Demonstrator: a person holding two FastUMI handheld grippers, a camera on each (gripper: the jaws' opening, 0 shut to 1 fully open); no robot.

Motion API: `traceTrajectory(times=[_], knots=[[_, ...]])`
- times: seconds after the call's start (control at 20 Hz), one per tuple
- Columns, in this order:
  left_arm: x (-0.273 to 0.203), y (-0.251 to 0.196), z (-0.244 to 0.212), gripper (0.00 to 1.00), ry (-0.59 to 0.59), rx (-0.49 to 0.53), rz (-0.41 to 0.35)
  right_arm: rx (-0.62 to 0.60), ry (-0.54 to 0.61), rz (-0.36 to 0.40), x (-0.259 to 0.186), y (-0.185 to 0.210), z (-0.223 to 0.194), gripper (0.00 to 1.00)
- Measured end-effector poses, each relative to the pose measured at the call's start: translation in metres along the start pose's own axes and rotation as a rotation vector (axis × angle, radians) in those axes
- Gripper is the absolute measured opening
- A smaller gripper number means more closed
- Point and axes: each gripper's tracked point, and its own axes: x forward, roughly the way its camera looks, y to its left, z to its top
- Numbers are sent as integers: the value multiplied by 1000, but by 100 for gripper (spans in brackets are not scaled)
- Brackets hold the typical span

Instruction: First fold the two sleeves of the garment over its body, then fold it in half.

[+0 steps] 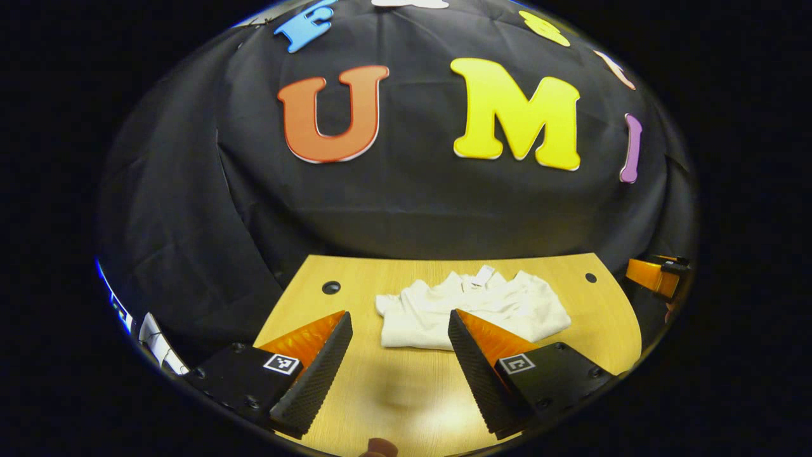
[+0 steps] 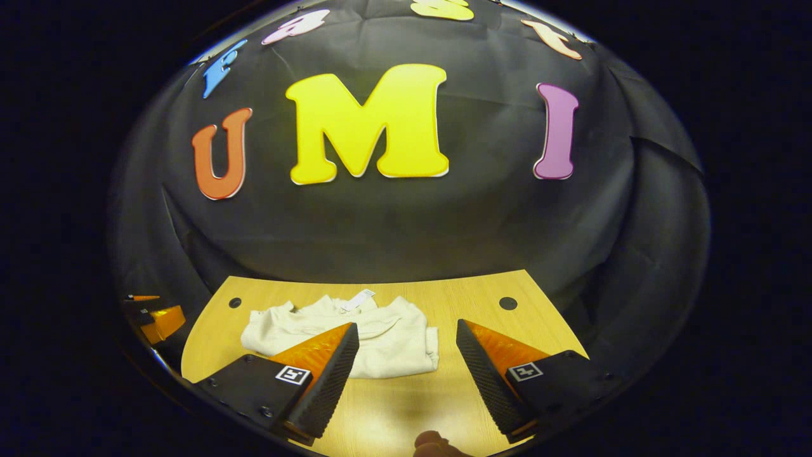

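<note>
Left claw (image 1: pixel 399 362) is spread wide with nothing in it, hanging above the desk (image 1: pixel 406 387) near its front. Right claw (image 2: pixel 406 368), same deal, gaping and empty. The white garment (image 1: pixel 472 311) lies folded up on the desk, towards the back.

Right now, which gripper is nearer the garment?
Hard to call; about equal. The left gripper and the right gripper both hover open on the near side of the garment, neither touching it.

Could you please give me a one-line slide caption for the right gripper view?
The open right gripper hovers over a wooden table, facing a folded white garment.
</note>
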Motion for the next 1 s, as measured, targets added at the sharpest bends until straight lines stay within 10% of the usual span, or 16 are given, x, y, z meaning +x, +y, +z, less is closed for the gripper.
traceTrajectory(times=[0.6, 1.0], knots=[[-155, 16, 29, 98, -267, -110, 21, -124, -470, -34, -198, 7, 53, 93], [-165, -20, 49, 98, -378, -65, -72, -67, -414, -46, -192, -4, 24, 94]])
